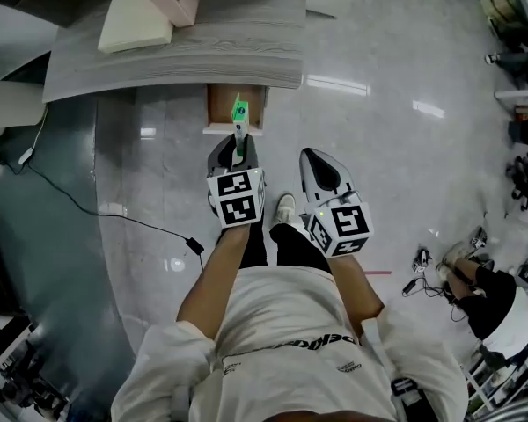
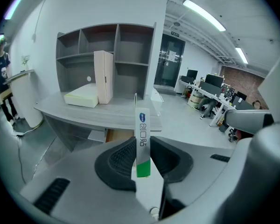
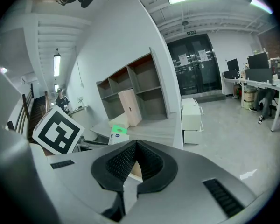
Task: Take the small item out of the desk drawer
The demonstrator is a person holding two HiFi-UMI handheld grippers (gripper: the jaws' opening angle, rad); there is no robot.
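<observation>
Person wore pale cream short-sleeved T-shirt point(image 1: 290, 319). Dark lettering point(image 1: 321, 342) ran across shirt toward 6 o'clock, with two small dark prints beyond it. Black trousers point(image 1: 292, 244); white shoe point(image 1: 286, 207) at their 12 o'clock.

Left gripper point(image 1: 236, 145): smooth grey-white shell, black ribbed pads point(image 2: 121, 160) lining jaws, dark oblong slots point(image 2: 51, 195) in shell. Marker cube point(image 1: 238, 198) at its 6 o'clock end, white faces with black square patterns.

Right gripper point(image 1: 312, 156): same grey-white shell, black lining, own marker cube point(image 1: 343, 227) at 5 o'clock.
</observation>
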